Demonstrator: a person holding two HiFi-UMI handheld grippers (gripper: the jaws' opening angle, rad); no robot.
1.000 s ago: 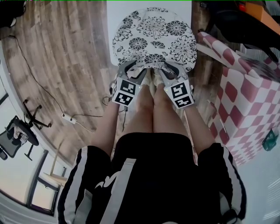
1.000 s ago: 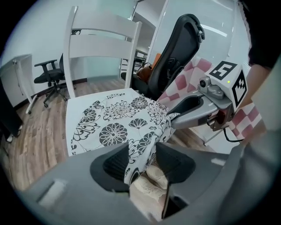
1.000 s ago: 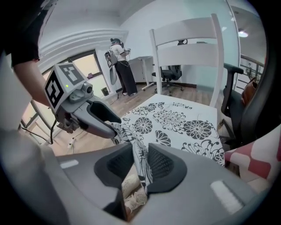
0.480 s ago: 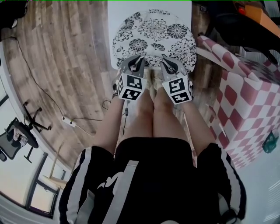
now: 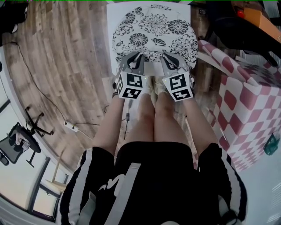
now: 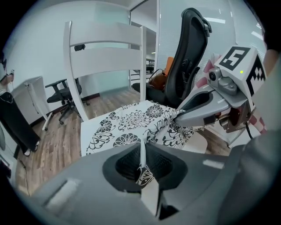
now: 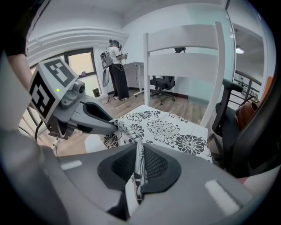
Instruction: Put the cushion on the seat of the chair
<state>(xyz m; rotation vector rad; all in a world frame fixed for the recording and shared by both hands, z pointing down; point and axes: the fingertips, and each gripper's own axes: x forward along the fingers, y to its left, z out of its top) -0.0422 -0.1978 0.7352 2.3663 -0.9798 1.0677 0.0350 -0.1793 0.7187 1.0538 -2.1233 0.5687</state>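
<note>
White chair seat (image 5: pixel 109 44), floral cushion (image 5: pixel 153 31) spread over it — wood floor (image 5: pixel 66 57), power strip (image 5: pixel 72 127) and black cable (image 5: pixel 35 74).

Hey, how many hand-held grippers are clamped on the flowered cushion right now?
2. The left hand-held gripper pinches the cushion's near edge toward its left side; the right hand-held gripper pinches the same edge toward its right. Neither is hidden.

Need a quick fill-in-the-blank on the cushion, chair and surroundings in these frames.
The cushion lies mostly on the ___ of the white chair. Its print shows black ___ on white. The floor is ___ planking.
Missing words: seat; flowers; wood.
</note>
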